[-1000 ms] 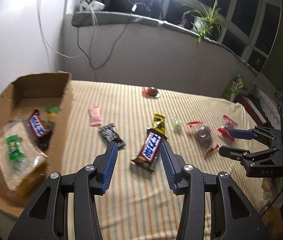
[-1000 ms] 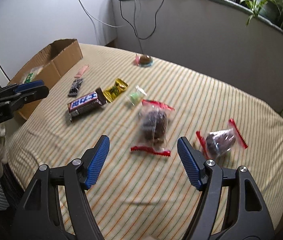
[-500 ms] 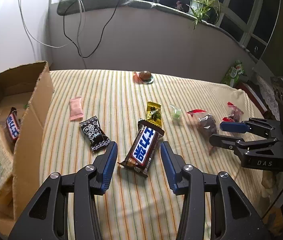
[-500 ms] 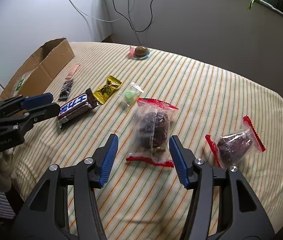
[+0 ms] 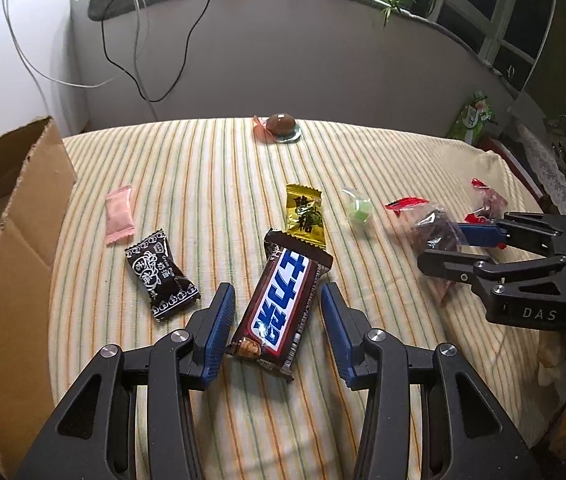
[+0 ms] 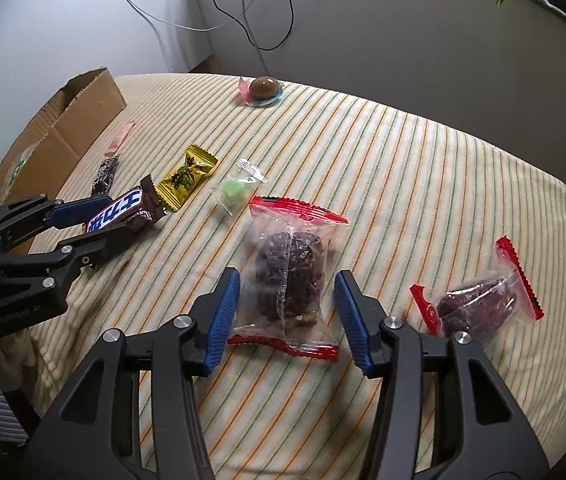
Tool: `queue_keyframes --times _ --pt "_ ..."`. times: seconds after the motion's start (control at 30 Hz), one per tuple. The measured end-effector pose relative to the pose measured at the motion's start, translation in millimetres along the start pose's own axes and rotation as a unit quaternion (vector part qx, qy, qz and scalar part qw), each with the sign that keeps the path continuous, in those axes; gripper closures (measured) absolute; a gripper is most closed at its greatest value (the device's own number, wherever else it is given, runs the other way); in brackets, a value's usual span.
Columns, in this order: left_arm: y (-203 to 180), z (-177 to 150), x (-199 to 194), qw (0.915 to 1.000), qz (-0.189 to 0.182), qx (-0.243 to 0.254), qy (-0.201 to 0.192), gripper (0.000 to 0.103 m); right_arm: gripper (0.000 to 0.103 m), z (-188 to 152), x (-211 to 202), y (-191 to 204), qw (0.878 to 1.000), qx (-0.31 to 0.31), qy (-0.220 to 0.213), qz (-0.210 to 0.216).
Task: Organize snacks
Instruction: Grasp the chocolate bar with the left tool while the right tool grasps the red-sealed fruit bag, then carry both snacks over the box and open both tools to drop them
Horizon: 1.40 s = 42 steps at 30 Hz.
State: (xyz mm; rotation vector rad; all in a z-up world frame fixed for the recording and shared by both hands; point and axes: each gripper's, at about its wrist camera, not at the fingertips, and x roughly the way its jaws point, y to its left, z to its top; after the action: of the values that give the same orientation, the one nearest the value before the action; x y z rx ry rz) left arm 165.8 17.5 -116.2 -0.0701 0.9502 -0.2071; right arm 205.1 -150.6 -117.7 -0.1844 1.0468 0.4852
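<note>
My left gripper (image 5: 277,312) is open, its blue pads on either side of a brown and blue Snickers bar (image 5: 283,304) lying on the striped cloth; it also shows in the right wrist view (image 6: 123,212). My right gripper (image 6: 287,300) is open around a clear red-edged bag of dark snack (image 6: 289,276), pads apart from it. The cardboard box (image 5: 15,216) with snacks inside stands at the left.
On the cloth lie a black candy (image 5: 161,276), a pink sachet (image 5: 119,216), a yellow candy (image 5: 304,216), a green candy (image 5: 359,210), a brown egg pack (image 5: 279,124) and a second red-edged bag (image 6: 479,304). A wall with cables stands behind.
Both grippers have moved forward and down. The left now straddles the Snickers bar and the right straddles the red-edged bag. Both stay open.
</note>
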Motion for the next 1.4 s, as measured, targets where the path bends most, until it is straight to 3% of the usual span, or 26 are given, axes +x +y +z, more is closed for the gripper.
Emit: queue_keyframes --times 0.1,0.27,0.83,1.4 --pt "1.1 0.1 1.8 1.0 0.001 0.001 -0.001 0.06 0.053 1.4 1.8 0.9 1.0 -0.004 0.001 -0.002" --pt "1.5 -1.2 1.6 0.9999 0.008 0.008 -0.003 0.076 0.06 2.6 3.2 1.4 1.0 -0.01 0.005 -0.007" --pt "7.1 -6.1 -31.5 0.999 0.009 -0.013 -0.042 0.076 0.064 7.3 -20.6 15.5 1.0 -0.012 -0.01 -0.009" --pt "35.6 -17.3 -92.3 0.9937 0.028 -0.044 -0.099 0.076 0.064 26.2 -57.7 77.0 0.997 -0.061 -0.051 0.001"
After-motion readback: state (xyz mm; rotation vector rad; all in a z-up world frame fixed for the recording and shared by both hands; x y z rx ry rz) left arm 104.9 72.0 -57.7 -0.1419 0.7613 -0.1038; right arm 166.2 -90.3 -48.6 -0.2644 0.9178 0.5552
